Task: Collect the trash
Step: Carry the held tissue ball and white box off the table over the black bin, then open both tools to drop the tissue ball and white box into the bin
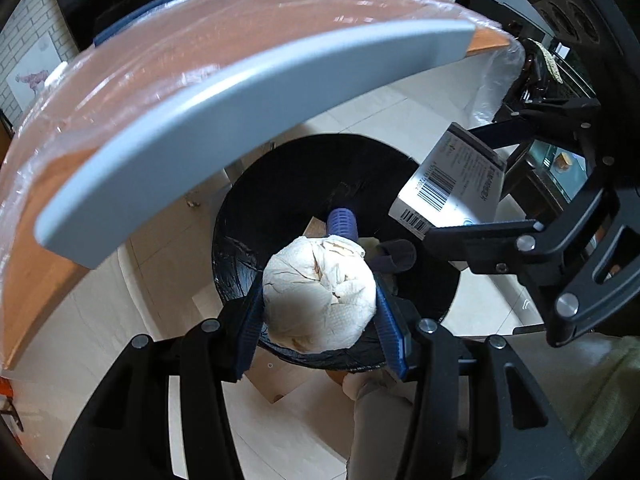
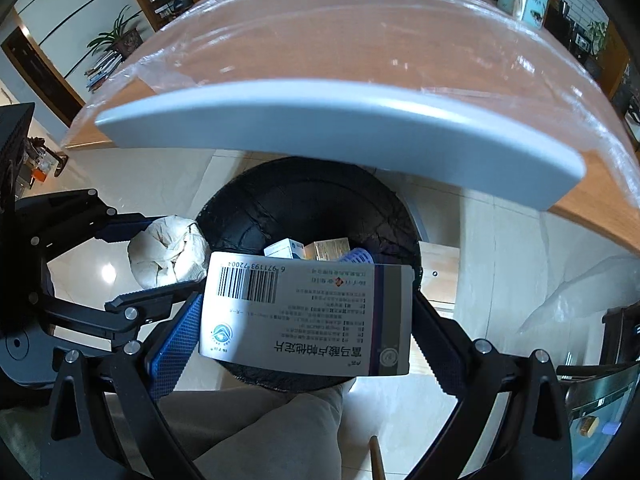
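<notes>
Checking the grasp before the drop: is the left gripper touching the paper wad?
Touching. In the left wrist view, the left gripper has both blue pads pressed against the sides of the paper wad.

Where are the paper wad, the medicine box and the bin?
paper wad (image 1: pixel 320 296), left wrist view, middle of the ball
medicine box (image 2: pixel 308 312), right wrist view, printed face
bin (image 2: pixel 240 216), right wrist view, black liner wall

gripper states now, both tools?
Left tool: closed on the paper wad.
Right tool: closed on the medicine box.

White paper wad (image 1: pixel 320 300), barcoded white box (image 2: pixel 308 312), black bin (image 2: pixel 308 208).
</notes>
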A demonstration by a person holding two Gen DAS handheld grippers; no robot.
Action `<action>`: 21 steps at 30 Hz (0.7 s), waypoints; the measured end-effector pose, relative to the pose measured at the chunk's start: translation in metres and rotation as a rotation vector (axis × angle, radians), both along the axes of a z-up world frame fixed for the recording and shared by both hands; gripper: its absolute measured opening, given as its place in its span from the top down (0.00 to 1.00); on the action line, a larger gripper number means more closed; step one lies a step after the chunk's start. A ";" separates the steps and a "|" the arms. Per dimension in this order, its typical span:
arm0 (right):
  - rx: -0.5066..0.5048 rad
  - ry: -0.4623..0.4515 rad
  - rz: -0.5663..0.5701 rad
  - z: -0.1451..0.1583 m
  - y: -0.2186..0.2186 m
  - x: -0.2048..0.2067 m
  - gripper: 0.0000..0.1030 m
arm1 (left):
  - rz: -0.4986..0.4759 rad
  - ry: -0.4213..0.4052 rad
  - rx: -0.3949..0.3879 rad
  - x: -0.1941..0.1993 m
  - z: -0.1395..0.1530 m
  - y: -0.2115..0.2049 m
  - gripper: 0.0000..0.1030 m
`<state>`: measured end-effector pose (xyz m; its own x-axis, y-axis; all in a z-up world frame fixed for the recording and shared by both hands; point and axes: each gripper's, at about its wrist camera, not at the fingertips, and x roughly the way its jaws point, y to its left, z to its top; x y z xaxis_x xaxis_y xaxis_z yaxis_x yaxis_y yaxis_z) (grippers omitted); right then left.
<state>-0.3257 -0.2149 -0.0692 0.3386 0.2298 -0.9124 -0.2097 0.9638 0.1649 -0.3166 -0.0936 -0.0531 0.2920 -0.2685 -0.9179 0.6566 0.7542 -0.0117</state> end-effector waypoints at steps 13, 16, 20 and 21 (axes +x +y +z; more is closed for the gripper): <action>0.002 0.006 0.000 -0.015 -0.005 0.017 0.05 | 0.049 -0.004 -0.011 0.018 -0.010 -0.002 0.25; 0.004 0.021 -0.011 -0.015 -0.010 0.018 0.05 | 0.055 -0.010 0.000 0.016 -0.007 -0.003 0.25; 0.026 0.025 -0.007 -0.009 -0.014 0.017 0.05 | 0.072 0.008 -0.019 0.020 -0.004 0.003 0.24; 0.030 0.022 -0.002 -0.007 -0.017 0.015 0.05 | 0.072 0.008 -0.026 0.020 -0.001 0.005 0.24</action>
